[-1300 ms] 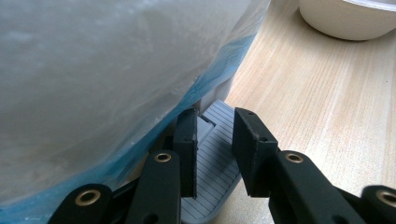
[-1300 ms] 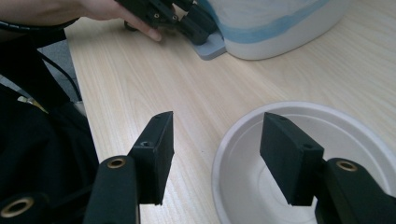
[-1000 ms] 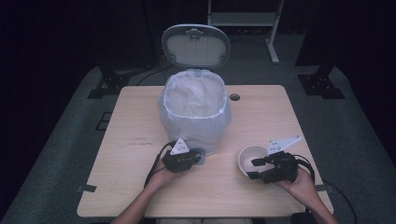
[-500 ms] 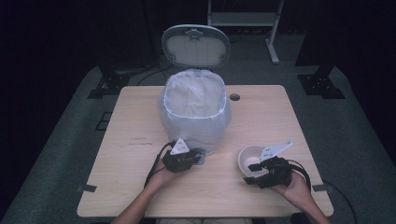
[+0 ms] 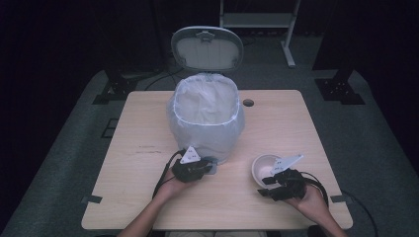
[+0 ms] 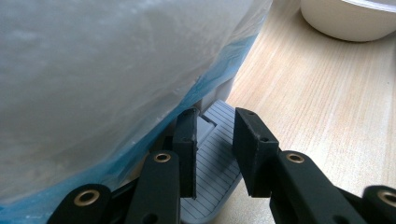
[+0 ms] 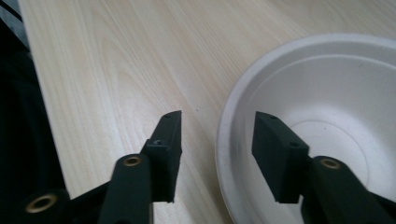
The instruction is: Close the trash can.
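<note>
Pale wooden bench [image 5: 148, 148] in a dark room — bag-lined bin [image 5: 206, 118] lid-up; left tongs [image 6: 212, 154] pressed together over its pedal [image 6: 212, 172], right tongs [image 7: 217, 154] closing, straddling the empty white bowl's [image 7: 336, 116] rim.

I can read no text, label, brand or number anywhere; small marks on my hand-held gripper's grey plate [image 5: 189, 157] stay illegible.

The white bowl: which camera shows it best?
The right gripper view: the white bowl is close, empty, with its rim between the jaws. The high view shows it small beside the right gripper; the left gripper view catches its underside.
</note>
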`<control>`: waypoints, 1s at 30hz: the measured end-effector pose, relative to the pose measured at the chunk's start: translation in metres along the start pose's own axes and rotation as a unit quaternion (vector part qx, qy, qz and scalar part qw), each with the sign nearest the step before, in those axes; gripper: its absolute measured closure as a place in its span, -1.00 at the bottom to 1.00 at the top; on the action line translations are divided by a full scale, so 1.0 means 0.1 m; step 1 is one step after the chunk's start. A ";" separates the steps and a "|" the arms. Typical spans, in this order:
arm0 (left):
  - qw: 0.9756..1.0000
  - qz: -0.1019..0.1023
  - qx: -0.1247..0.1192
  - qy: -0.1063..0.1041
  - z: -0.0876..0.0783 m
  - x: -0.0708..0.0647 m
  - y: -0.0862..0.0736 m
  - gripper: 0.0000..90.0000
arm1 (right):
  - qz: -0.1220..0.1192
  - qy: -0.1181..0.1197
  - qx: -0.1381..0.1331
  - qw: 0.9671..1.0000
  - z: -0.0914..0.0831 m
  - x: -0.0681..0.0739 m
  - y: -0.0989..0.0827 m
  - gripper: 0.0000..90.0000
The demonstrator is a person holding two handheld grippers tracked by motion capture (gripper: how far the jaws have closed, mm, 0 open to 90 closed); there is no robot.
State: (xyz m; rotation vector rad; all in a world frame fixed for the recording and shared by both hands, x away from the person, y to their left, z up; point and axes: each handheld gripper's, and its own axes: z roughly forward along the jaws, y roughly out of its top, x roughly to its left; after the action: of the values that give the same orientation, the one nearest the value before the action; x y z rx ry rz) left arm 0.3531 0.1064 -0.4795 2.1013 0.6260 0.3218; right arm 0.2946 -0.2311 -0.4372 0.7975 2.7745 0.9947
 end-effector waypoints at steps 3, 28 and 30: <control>1.000 0.000 0.001 0.000 0.00 0.00 0.00 0.57 | -0.004 -0.010 0.009 1.000 0.03 0.00 -0.01 0.32; 1.000 0.001 0.000 0.000 0.00 0.00 0.00 0.57 | 0.039 -0.017 -0.042 0.998 -0.19 -0.11 0.08 0.76; 1.000 0.001 0.000 0.000 0.00 0.00 0.00 0.57 | 0.049 -0.016 -0.047 0.998 -0.23 -0.13 0.10 0.78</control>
State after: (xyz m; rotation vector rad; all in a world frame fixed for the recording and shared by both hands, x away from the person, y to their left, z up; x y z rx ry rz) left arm 0.3533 0.1066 -0.4793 2.1030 0.6242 0.3236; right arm 0.3047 -0.2444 -0.4148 0.9342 2.6617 1.1103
